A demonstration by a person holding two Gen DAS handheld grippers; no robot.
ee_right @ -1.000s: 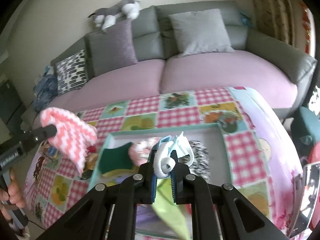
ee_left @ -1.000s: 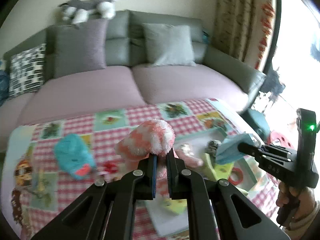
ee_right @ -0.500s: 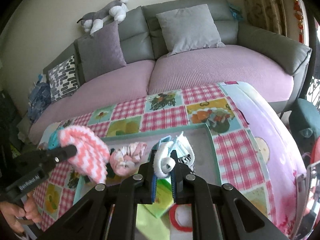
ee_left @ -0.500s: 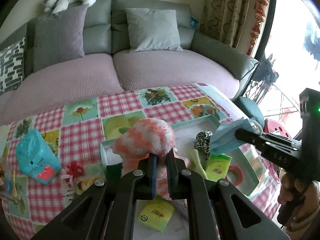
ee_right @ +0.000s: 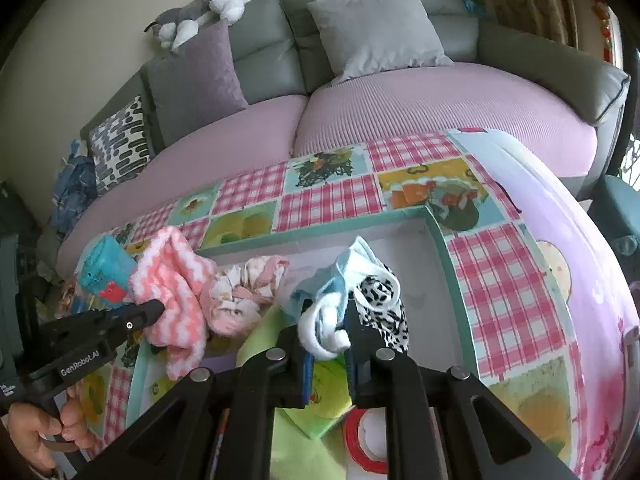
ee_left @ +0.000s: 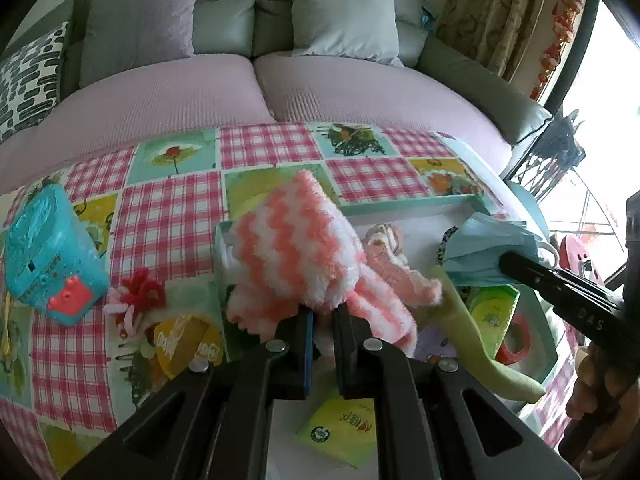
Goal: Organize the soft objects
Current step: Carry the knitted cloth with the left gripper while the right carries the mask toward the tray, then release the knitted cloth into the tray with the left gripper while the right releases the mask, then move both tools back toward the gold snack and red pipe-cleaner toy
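A: You're pinching the pink zigzag cloth [ee_left: 296, 248] in the left claw [ee_left: 322, 312], the face mask [ee_right: 340, 280] in the right claw [ee_right: 326, 332], both over the tray [ee_right: 448, 256].

B: Lower each before releasing, you're clearing the rim.

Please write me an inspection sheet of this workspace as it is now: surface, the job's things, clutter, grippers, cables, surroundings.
Surface: patchwork tablecloth.
Job's things: pink-white fuzzy sock, blue face mask, open box holding soft items.
Clutter: teal toy, red tape roll, green packets.
Grippers: left gripper shut on the sock; right gripper shut on the mask.
Cables: nothing seen.
Surroundings: sofa, cushions, plush dog.
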